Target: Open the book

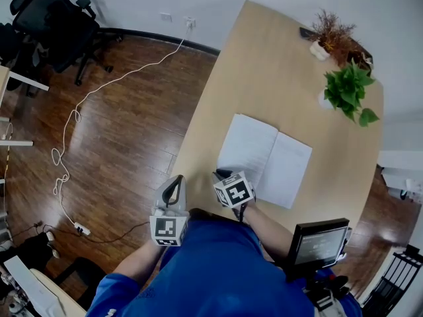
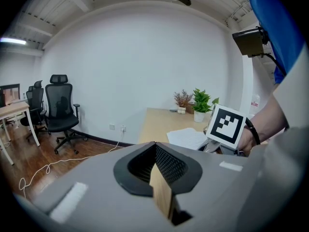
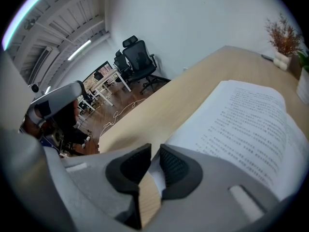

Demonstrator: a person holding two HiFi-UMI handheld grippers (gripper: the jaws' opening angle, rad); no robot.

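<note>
The book [image 1: 264,158] lies open and flat on the light wooden table [image 1: 264,65], white printed pages up; the right gripper view shows its text [image 3: 251,129] close in. My right gripper [image 1: 222,175] sits at the book's near left corner, low over the page edge. Its jaws [image 3: 154,153] stand a narrow gap apart, with white page showing through. My left gripper [image 1: 174,182] hangs left of the table's edge over the floor, away from the book, its pads [image 2: 155,146] pressed together on nothing.
A green pot plant [image 1: 348,91] and a dried plant [image 1: 328,35] stand at the table's far right. A small screen [image 1: 319,243] is on a stand near right. A black office chair [image 1: 49,18] and a white cable [image 1: 73,117] are on the wooden floor at left.
</note>
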